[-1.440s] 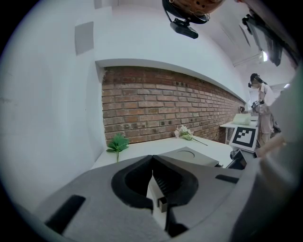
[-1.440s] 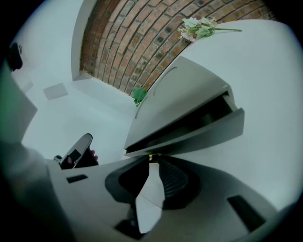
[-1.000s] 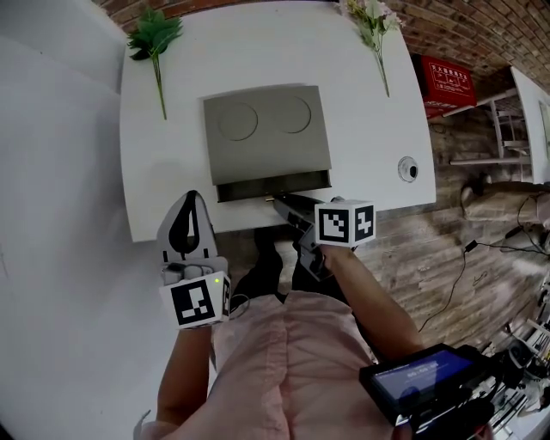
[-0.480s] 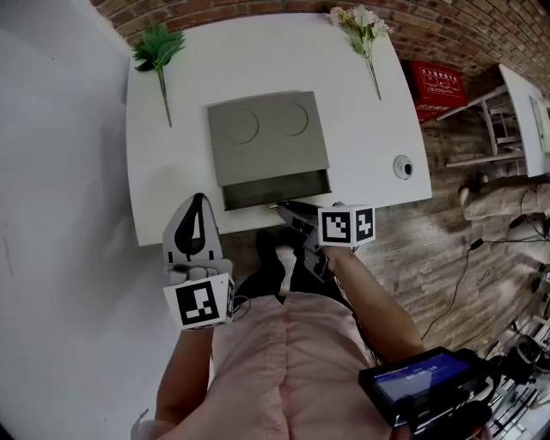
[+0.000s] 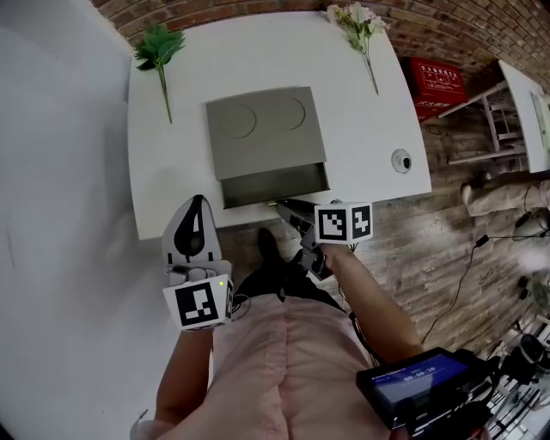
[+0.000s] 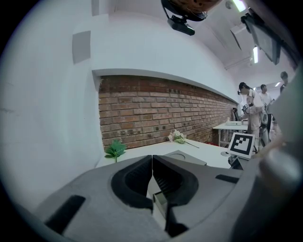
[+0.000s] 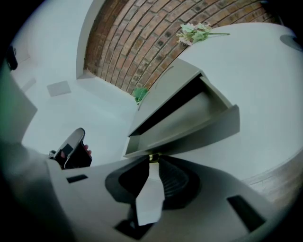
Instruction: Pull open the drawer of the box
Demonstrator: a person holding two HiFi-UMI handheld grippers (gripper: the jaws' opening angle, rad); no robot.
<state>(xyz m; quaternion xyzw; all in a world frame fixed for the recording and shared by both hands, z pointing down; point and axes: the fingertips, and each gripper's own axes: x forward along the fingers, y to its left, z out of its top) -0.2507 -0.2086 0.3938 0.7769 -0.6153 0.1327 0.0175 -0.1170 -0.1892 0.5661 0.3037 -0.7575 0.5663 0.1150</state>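
Observation:
A grey box (image 5: 265,129) with two round recesses in its lid stands on the white table (image 5: 172,172). Its drawer (image 5: 275,186) is pulled part-way out toward me. My right gripper (image 5: 277,203) reaches the drawer front from the table's near edge. In the right gripper view the gripper (image 7: 152,159) is shut on the small brass knob (image 7: 154,157) below the drawer front (image 7: 199,134). My left gripper (image 5: 197,201) hovers over the table's near left edge, apart from the box. Its jaws (image 6: 152,163) are shut with nothing between them.
A green leaf sprig (image 5: 157,47) lies at the table's far left and a flower stem (image 5: 359,24) at the far right. A small round object (image 5: 400,161) sits near the table's right edge. A red crate (image 5: 440,82) stands on the wood floor beyond.
The drawer looks slightly further out, with the right gripper still on its knob. The left gripper has hardly moved.

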